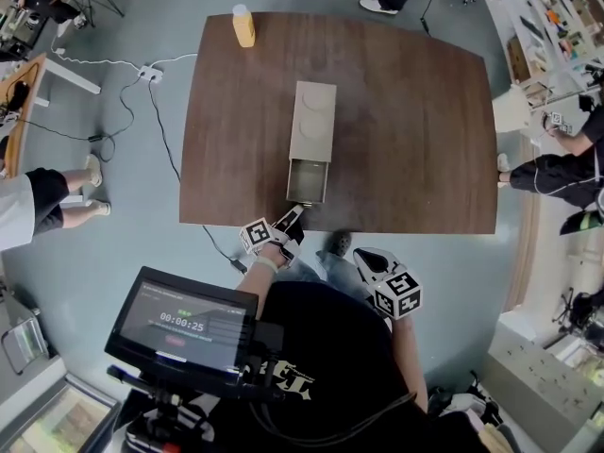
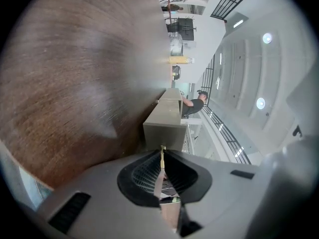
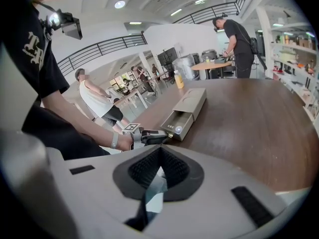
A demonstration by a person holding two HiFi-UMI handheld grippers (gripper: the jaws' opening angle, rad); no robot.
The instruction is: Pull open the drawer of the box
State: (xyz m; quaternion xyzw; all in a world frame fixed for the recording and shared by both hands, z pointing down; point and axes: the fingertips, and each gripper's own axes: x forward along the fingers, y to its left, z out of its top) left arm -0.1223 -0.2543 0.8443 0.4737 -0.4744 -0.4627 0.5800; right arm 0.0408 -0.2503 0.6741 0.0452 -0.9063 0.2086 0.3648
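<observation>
Brown tabletop (image 1: 406, 140) bears an orange bottle (image 1: 243, 25) far beyond our left gripper (image 1: 294, 217), whose jaws pinch the brass pull (image 2: 162, 151) on the part-open drawer (image 1: 309, 179) of the box (image 1: 313, 121); our right gripper (image 1: 363, 253) hangs back, jaws together, empty.

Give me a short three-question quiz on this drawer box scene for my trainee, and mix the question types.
1. True or false: the drawer of the box is fully closed.
2. Which gripper's fingers pinch the drawer's pull tab? A) left gripper B) right gripper C) neither
3. Fill in: in the head view, the yellow bottle stands near the table's far ____ corner.

Key: 1 false, it is partly pulled out; 2 A; 3 left.
</observation>
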